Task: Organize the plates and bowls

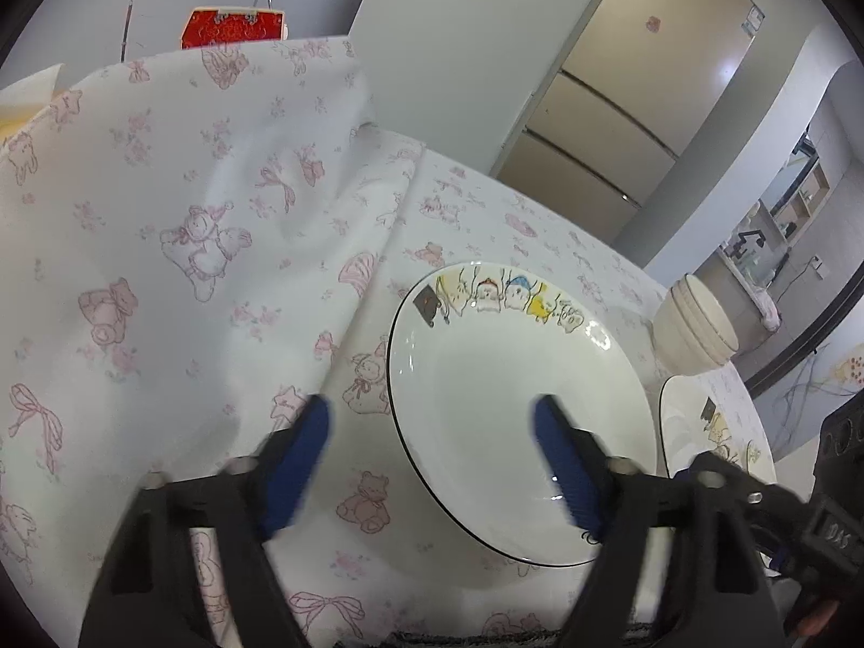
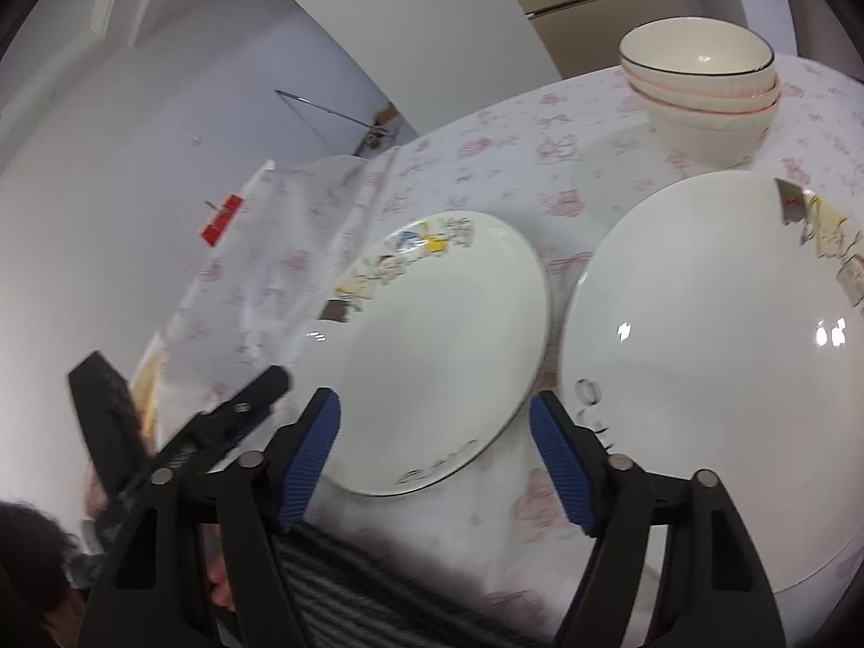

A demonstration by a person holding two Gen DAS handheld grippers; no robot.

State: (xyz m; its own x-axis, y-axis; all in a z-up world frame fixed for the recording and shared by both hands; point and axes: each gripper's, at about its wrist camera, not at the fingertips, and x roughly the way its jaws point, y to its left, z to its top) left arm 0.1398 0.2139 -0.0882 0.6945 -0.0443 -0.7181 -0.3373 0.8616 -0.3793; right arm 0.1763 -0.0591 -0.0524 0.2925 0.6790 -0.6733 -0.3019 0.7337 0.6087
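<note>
Resting on table: two white plates with cartoon drawings along the rim lie side by side on a tablecloth (image 1: pixel 227 248) printed with pink bears and bows.
Left plate (image 1: pixel 513 405): centre-right of the left wrist view, black-rimmed, flat on the cloth; in the right wrist view it sits in the middle of the frame.
Right plate (image 2: pixel 718 356): fills the right half of the right wrist view, just beside the left plate, apart from it.
Bowls (image 2: pixel 702 92): a nested stack, upright, upper right of the right wrist view, behind the right plate.
Left gripper (image 1: pixel 432 432): blue pads parted, grasping nothing; one pad over the cloth, the other over the left plate's inside, its near-left rim between them.
Right gripper (image 2: pixel 434 432): blue pads parted, grasping nothing, near edge of the left plate between them.
Fridge (image 1: pixel 637 108): beige, upper right of the left wrist view.
Cloth fold: raised at the left side of both views.
</note>
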